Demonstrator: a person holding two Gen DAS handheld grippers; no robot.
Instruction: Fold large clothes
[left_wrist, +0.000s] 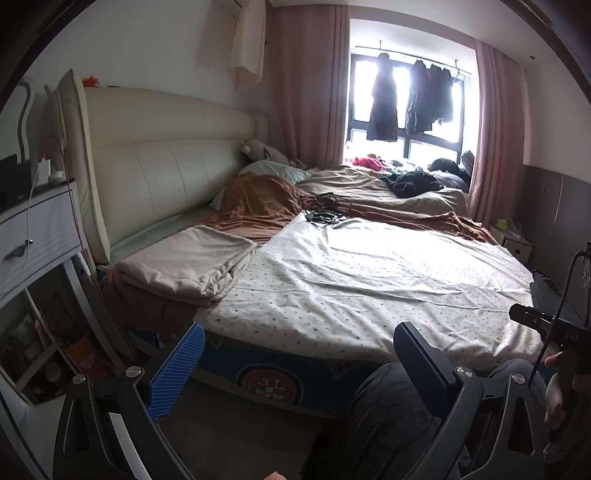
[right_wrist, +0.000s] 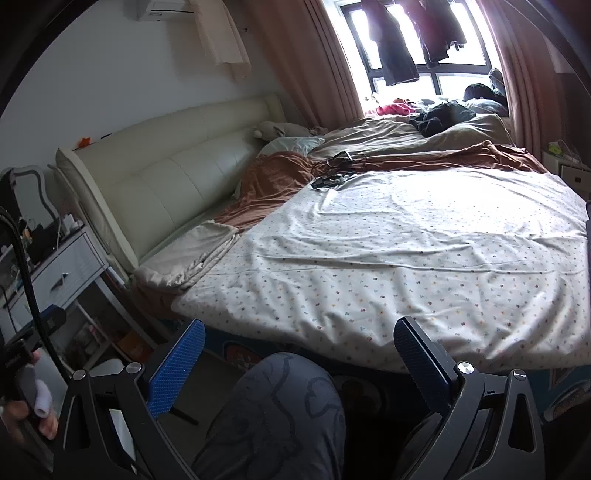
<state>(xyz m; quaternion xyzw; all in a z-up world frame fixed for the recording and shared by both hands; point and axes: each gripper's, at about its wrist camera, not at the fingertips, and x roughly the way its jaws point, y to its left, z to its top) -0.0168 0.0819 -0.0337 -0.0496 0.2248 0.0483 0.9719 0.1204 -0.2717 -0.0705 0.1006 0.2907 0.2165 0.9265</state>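
Note:
A large white sheet with small coloured dots (left_wrist: 369, 280) (right_wrist: 406, 251) lies spread flat over the near part of the bed, slightly wrinkled. A folded beige cloth (left_wrist: 184, 264) (right_wrist: 188, 254) rests at its left by the headboard. My left gripper (left_wrist: 299, 365) is open and holds nothing, in the air short of the bed's near edge. My right gripper (right_wrist: 299, 362) is also open and holds nothing, just before the sheet's near edge. A knee in grey patterned trousers (right_wrist: 277, 413) (left_wrist: 391, 413) sits between the fingers and the bed.
A rust-brown blanket (left_wrist: 258, 206) (right_wrist: 273, 184), dark cables (left_wrist: 325, 214) and tan bedding (left_wrist: 354, 181) lie farther back. Dark clothes hang at the window (left_wrist: 384, 103). A white nightstand (left_wrist: 37, 229) (right_wrist: 62, 273) stands left. A hand holding the other gripper shows at the right (left_wrist: 561, 384) and left (right_wrist: 26, 398).

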